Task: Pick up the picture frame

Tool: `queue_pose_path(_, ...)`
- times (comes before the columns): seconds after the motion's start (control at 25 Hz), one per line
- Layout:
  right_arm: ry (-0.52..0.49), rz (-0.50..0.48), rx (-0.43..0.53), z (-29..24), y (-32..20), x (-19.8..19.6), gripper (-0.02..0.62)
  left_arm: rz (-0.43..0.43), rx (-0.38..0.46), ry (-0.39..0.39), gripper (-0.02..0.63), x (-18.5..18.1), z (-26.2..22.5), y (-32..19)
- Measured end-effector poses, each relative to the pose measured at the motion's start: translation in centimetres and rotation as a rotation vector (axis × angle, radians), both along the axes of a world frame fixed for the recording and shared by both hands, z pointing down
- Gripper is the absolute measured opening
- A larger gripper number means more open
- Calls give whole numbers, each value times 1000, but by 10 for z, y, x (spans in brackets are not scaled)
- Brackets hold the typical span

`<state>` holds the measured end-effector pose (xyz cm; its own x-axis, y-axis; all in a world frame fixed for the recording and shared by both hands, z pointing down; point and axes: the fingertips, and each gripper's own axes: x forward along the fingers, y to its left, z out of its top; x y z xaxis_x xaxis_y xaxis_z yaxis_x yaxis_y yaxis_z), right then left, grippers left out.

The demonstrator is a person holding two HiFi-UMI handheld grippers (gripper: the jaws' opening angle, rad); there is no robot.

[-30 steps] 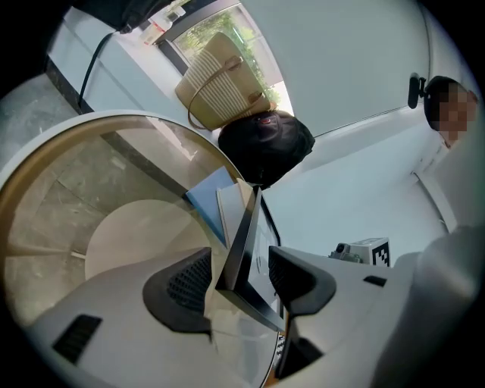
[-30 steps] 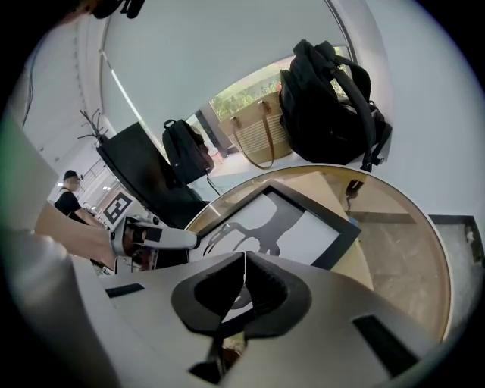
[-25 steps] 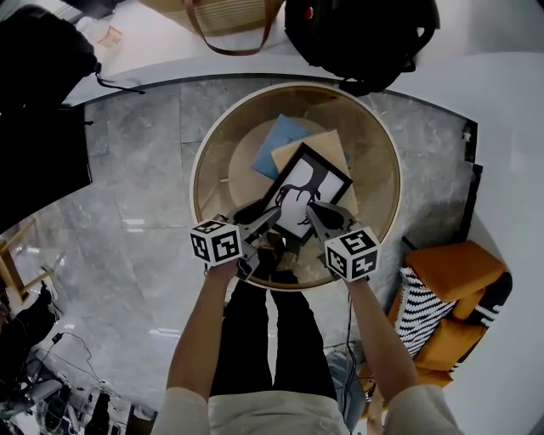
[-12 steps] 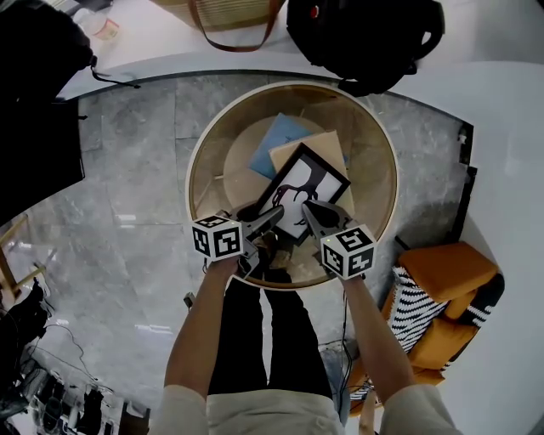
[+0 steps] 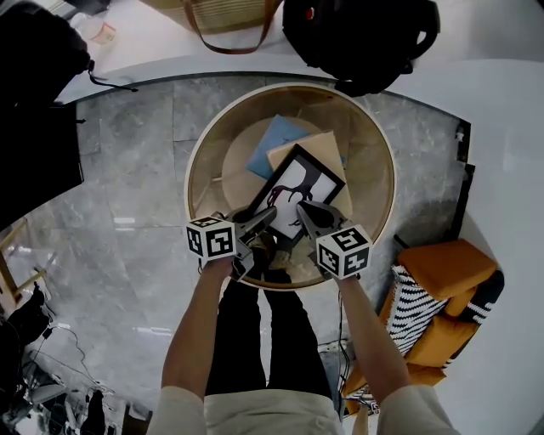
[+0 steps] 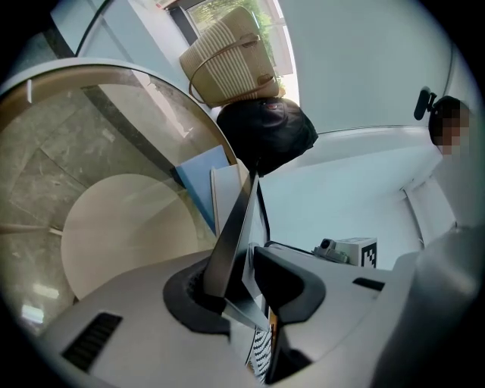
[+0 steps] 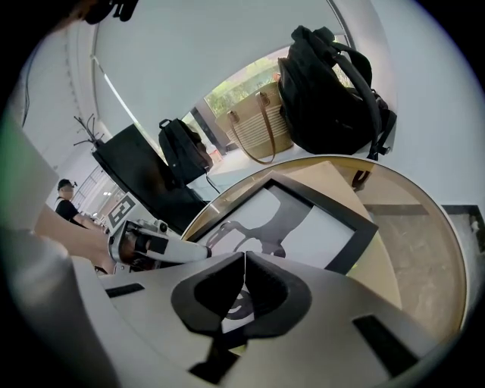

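Black picture frame [image 5: 297, 189] edge is sitting between left gripper [image 5: 270, 213] jaws, which were wide earlier and are now closing on it; right gripper [image 5: 300, 207] jaws are staying together.

Blue book [image 5: 274, 146] partly buried under the picture frame [image 5: 297, 189], backpack [image 5: 361, 34] and woven bag [image 5: 225, 13] both chopped off by the top edge

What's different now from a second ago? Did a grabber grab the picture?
Yes. The left hand-held gripper had its jaws wide apart a second ago. Now they are closing on the near corner of the picture frame, which sits between them. Nothing else visibly moved: the right hand-held gripper stays at the frame's near edge with its jaws together, and the frame keeps its spot over the round table.
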<state>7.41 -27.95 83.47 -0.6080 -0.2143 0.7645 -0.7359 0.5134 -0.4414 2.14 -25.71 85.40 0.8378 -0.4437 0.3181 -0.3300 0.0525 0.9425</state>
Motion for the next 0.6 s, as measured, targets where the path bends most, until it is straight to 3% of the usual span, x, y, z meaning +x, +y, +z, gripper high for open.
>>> queue_pose_path(0.36,-34,74,-24,-6,4,-5,35,-23,-25,11,77,-7,-12,9)
queue_pose_path(0.6,-54,92,-22,-26,9,-8,35,-9,-16,-47,67,-8,-27,12)
